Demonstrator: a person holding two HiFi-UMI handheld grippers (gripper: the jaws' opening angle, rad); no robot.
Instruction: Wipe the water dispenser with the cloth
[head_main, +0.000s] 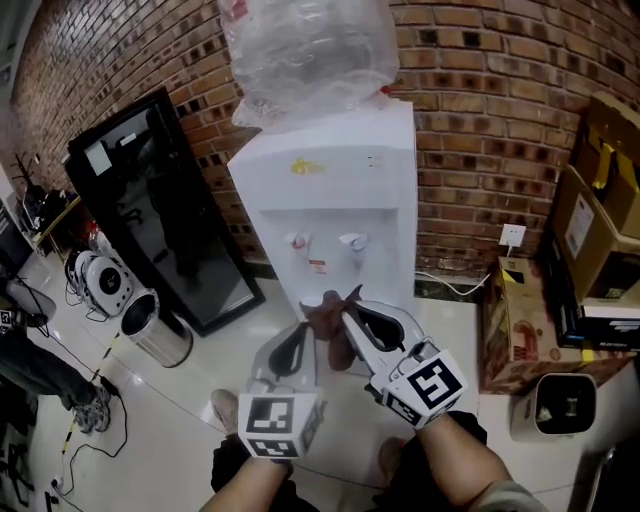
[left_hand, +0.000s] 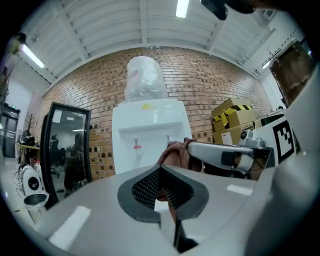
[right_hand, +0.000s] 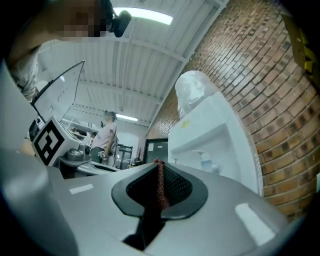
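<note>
**Water dispenser and cloth, three views.** The water dispenser (head_main: 335, 190) is seen against the brick wall (head_main: 480, 90), just beyond both grippers. A black cabinet (head_main: 160, 210), a metal bin (head_main: 156, 332) and cardboard boxes (head_main: 600, 220) are shown only in the head view. A standing person (right_hand: 106, 136) is shown only in the right gripper view. The dispenser's lower front is partly covered by the brown cloth (head_main: 335, 325), which is held up below the taps. The fingers of the right gripper (head_main: 345, 305) are clamped on a fold of it. Those of the left gripper (head_main: 303, 332) are closed together, with a sliver of cloth pinched in the seam.
</note>
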